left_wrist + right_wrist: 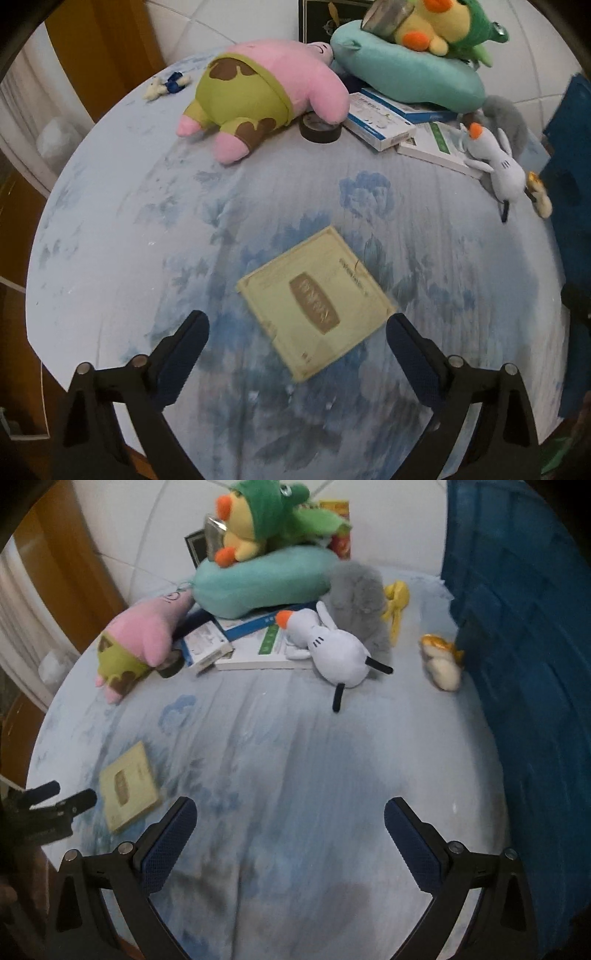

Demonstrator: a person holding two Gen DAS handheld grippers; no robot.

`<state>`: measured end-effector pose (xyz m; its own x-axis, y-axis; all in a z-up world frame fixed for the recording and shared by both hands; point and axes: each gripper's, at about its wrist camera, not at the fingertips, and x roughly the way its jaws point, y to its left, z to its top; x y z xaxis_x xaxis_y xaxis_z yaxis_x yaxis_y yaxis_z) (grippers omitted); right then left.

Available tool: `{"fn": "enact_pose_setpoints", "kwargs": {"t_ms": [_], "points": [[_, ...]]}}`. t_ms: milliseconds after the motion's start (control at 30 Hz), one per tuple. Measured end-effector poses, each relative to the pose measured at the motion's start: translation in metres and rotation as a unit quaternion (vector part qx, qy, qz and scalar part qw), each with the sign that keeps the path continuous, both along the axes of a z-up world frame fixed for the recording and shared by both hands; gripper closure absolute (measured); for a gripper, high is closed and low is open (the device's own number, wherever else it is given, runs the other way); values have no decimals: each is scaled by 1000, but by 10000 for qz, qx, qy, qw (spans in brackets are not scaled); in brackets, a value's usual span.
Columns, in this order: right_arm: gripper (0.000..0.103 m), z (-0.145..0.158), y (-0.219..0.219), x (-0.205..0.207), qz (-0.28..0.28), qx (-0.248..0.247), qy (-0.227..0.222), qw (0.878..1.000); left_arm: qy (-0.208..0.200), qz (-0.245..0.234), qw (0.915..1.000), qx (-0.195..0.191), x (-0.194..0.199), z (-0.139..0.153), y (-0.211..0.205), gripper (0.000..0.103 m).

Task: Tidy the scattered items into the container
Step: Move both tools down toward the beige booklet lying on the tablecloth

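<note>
A flat cream-yellow box (316,301) lies on the blue flowered cloth, just ahead of my open left gripper (297,332), whose fingers hold nothing. In the right wrist view the same box (129,790) lies at the left, with the left gripper (61,797) beside it. My right gripper (290,816) is open over bare cloth. A blue plastic crate (517,635) stands at the right edge. Scattered at the back are a pink star plush (266,92), a white bird plush (332,646), a teal cushion (258,579), a yellow duck plush (258,520) and white boxes (255,653).
A black tape roll (319,127) sits by the pink plush. A grey plush (358,594), a yellow clip (397,602) and a small orange-white toy (441,657) lie near the crate. A small white-blue toy (166,83) lies at the far left. White tiled wall behind.
</note>
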<state>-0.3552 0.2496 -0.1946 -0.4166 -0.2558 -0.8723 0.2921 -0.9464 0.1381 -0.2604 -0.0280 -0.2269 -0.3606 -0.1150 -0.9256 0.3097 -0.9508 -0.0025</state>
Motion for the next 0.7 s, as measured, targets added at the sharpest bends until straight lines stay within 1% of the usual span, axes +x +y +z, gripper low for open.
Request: {"fn": "enact_pose_setpoints", "kwargs": {"t_ms": [100,167,267,333,367,400,433,467,500,533,567,600,633,667,700], "points": [[0,-3,-4,-23,76,34,-19,10000,-36,191,9998,-3,-11,-3,-7,4],[0,-5,-7,-35,111,77,-3,9999,-154,350,9992,64,-15,-11,-13,4],[0,-10,-12,-47,177,97,-35,9998,-398,531,9973,324,-22,-28,-15,4],[0,-15,-17,-51,266,65,-148,9995,-482,538,9969,302,-26,-35,-12,5],[1,-18,-21,-51,336,9,-222,9992,-506,523,9971,236,-26,-36,-14,5],[4,-20,-26,-51,438,-22,-281,9986,-526,504,9972,156,-24,-37,-16,12],[11,-22,-31,-49,537,-32,-325,9980,-545,485,9973,77,-22,-37,-18,19],[13,-26,-38,-48,644,-62,-395,9971,-565,465,9973,-2,-20,-38,-21,22],[20,-30,-46,-46,762,-103,-481,9959,-585,446,9973,-81,-18,-39,-23,28],[33,-34,-55,-43,889,-140,-555,9944,-604,427,9971,-160,-16,-39,-25,33],[41,-37,-65,-40,1021,-173,-622,9927,-623,415,9971,-151,-13,-42,-30,36],[56,-41,-77,-37,1158,-212,-676,9907,-641,406,9971,-113,-9,-45,-35,42],[69,-43,-86,-35,1266,-256,-717,9890,-667,409,9969,-94,-6,-47,-40,46],[71,-46,-95,-32,1367,-311,-763,9872,-696,402,9967,-118,-3,-50,-44,47],[71,-49,-105,-28,1475,-370,-814,9850,-725,388,9965,-155,0,-54,-47,50]]}}
